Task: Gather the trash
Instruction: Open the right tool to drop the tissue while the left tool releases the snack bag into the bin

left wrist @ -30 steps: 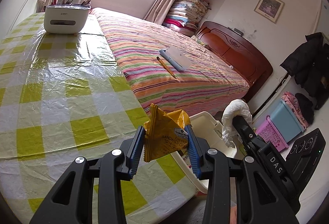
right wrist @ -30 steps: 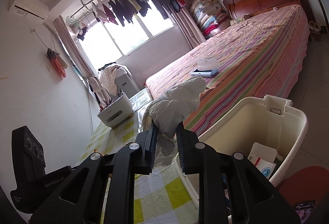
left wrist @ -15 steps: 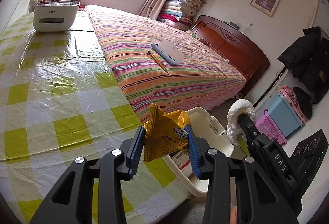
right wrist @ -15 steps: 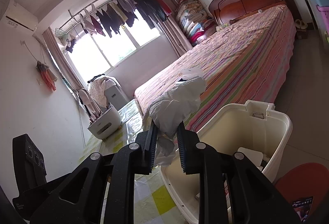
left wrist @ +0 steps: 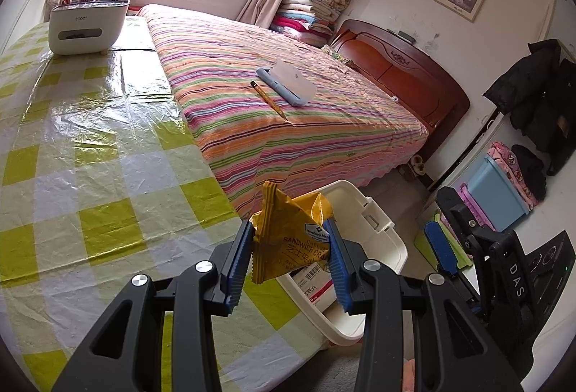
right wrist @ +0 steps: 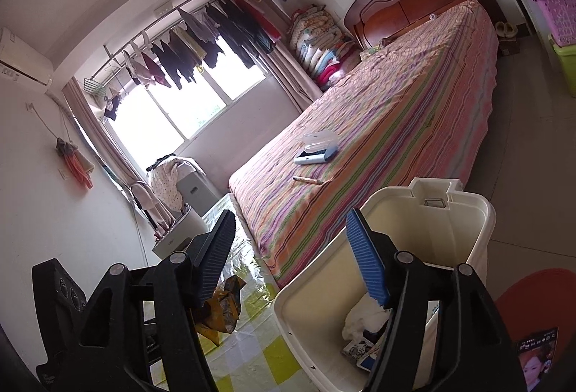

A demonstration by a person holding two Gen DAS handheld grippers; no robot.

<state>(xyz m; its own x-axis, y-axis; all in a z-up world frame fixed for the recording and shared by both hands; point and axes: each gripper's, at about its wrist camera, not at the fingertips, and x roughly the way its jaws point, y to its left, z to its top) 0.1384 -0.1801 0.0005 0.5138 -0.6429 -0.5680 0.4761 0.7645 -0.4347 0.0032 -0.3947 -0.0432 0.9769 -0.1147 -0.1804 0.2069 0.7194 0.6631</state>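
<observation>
My left gripper (left wrist: 288, 260) is shut on a yellow sandwich-cracker wrapper (left wrist: 291, 237), held over the table's right edge beside the cream trash bin (left wrist: 381, 237). The wrapper also shows in the right wrist view (right wrist: 221, 311). My right gripper (right wrist: 291, 255) is open and empty above the bin (right wrist: 464, 208). A crumpled white tissue (right wrist: 363, 314) lies inside the bin with some printed packaging (right wrist: 360, 350). The right gripper also shows in the left wrist view (left wrist: 446, 240), at the bin's far side.
The table has a yellow-checked plastic cloth (left wrist: 90, 154). A white utensil holder (left wrist: 86, 21) stands at its far end. A striped bed (left wrist: 273, 104) with a pen and a blue case runs next to the table. Storage boxes (left wrist: 500, 190) stand by the right wall.
My right gripper has opened and the white tissue it held now lies in the bin. My left gripper has moved toward the bin, still holding the yellow wrapper.
</observation>
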